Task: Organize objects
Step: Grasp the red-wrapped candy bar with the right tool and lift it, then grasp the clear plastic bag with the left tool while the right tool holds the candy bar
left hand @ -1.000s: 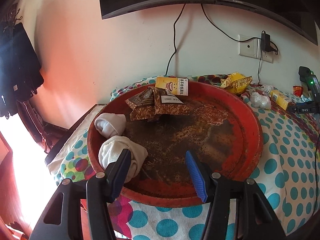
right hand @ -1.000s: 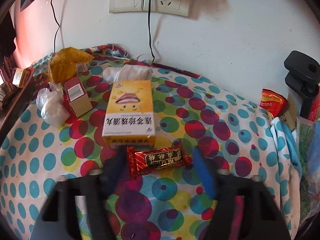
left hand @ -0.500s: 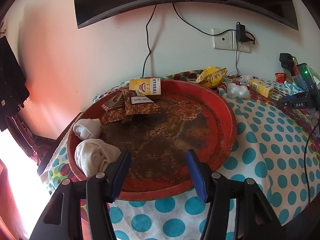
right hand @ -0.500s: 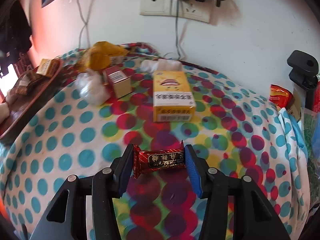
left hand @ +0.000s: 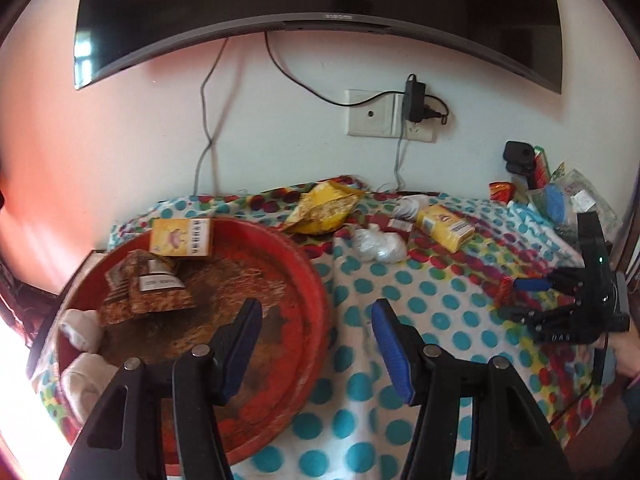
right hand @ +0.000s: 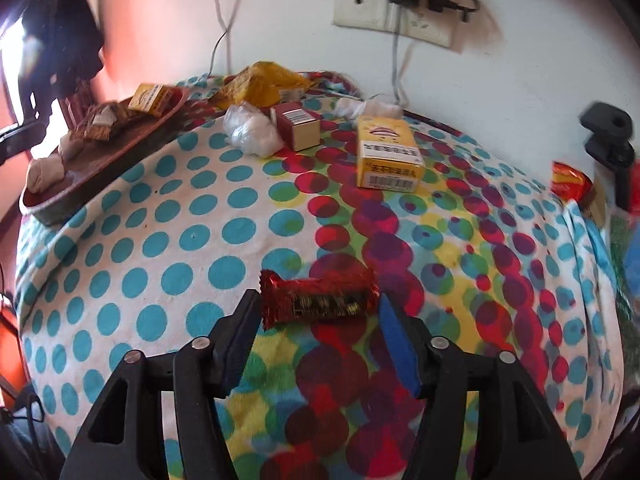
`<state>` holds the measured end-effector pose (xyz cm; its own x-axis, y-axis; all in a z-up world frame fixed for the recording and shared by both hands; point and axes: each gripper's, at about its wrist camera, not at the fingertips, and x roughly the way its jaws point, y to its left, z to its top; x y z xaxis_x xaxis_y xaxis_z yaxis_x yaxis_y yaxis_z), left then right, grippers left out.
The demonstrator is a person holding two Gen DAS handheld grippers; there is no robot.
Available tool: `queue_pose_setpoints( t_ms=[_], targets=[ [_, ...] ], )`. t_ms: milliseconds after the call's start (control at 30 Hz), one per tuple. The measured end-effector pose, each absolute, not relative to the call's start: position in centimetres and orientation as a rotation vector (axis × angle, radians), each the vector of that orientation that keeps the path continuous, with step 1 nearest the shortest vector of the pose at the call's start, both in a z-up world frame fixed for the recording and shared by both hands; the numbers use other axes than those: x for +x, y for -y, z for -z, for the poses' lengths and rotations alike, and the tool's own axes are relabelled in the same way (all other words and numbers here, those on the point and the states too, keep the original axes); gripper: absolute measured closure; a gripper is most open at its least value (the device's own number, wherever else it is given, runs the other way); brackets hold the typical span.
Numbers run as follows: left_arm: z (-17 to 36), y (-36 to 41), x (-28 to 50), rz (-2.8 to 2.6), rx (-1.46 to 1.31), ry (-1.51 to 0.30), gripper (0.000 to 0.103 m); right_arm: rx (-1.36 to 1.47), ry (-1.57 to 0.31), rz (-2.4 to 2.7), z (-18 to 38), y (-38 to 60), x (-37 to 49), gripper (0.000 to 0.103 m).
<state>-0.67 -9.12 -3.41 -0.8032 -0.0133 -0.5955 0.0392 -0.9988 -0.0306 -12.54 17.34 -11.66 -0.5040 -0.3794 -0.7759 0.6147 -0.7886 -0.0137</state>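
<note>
The right gripper [right hand: 318, 312] was clamped end to end on a red snack bar [right hand: 318, 298], its blue pads pressing the crimped ends of the wrapper, and it held the bar lifted clear of the spotted cloth [right hand: 192, 240]. The picture was smeared just there, so how deeply the pads bit into the wrapper could not be judged.

The step in hand looked to be a carry to the red tray [left hand: 308, 280] at the left end of the table. To do it well, the grip needed to stay firm, since a foil wrapper held only by its ends can slip or buckle. The bar should travel level and high enough to clear the tray's raised rim, then go down onto the bare worn patch in the tray's middle before the jaws part.

That patch lay free of the yellow box [left hand: 181, 237], the brown packets [left hand: 148, 292] and the white cloth rolls [left hand: 82, 330] along the tray's far and left sides.

The left gripper [left hand: 316, 332] hung with its jaws wide apart and nothing between them, over the tray's near right rim. It stood in the likely approach path and would do best to keep aside.

Left on the cloth were a second yellow box [right hand: 388, 152], a small red carton [right hand: 298, 126], a clear plastic bundle [right hand: 250, 130] and a crumpled yellow bag [right hand: 260, 84].
</note>
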Motion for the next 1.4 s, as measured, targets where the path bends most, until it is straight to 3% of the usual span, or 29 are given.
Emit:
queue_pose_setpoints(
  t_ms=[233,300,367,400,467,533,667,800,933,1233,1400],
  targets=[
    [5.1,7.1,-1.0,2.948,1.047,-0.010,0.044,1.248,0.034,2.242,11.7,-19.1,-12.3,0.036],
    [5.3,7.1,-0.7,2.933,1.045,0.012,0.044,1.252,0.072,2.271,11.4,-18.4,-12.5,0.037],
    [5.5,7.5,-0.6,2.924,1.056,0.004,0.044,1.264,0.098,2.295,11.4,-17.5,-13.2,0.046],
    [5.5,7.8,-0.5,2.919,1.056,-0.007,0.044,1.267,0.099,2.314,11.5,-16.9,-13.6,0.054],
    [5.4,8.2,-0.3,2.908,1.058,-0.015,0.044,1.293,0.088,2.351,11.9,-16.0,-14.5,0.059],
    [5.5,8.7,-0.3,2.888,1.060,-0.018,0.044,1.265,0.060,2.394,11.7,-15.5,-15.0,0.070],
    [5.5,9.7,-0.6,2.859,1.069,-0.063,0.044,1.252,0.006,2.396,11.8,-14.1,-16.1,0.070],
    [5.2,9.8,-1.6,2.857,1.085,-0.123,0.044,1.201,-0.215,2.373,11.9,-12.6,-16.1,0.079],
    [5.1,8.6,-3.9,2.867,1.126,-0.140,0.044,1.091,-0.322,2.410,11.5,-13.0,-15.4,0.083],
    [7.0,4.2,-13.3,2.836,1.375,-0.347,0.042,1.045,-0.352,2.423,11.0,-14.2,-15.8,0.082],
    [8.7,2.6,-17.8,2.771,1.390,-0.306,0.042,1.037,-0.364,2.405,11.0,-14.0,-15.6,0.082]
  ],
)
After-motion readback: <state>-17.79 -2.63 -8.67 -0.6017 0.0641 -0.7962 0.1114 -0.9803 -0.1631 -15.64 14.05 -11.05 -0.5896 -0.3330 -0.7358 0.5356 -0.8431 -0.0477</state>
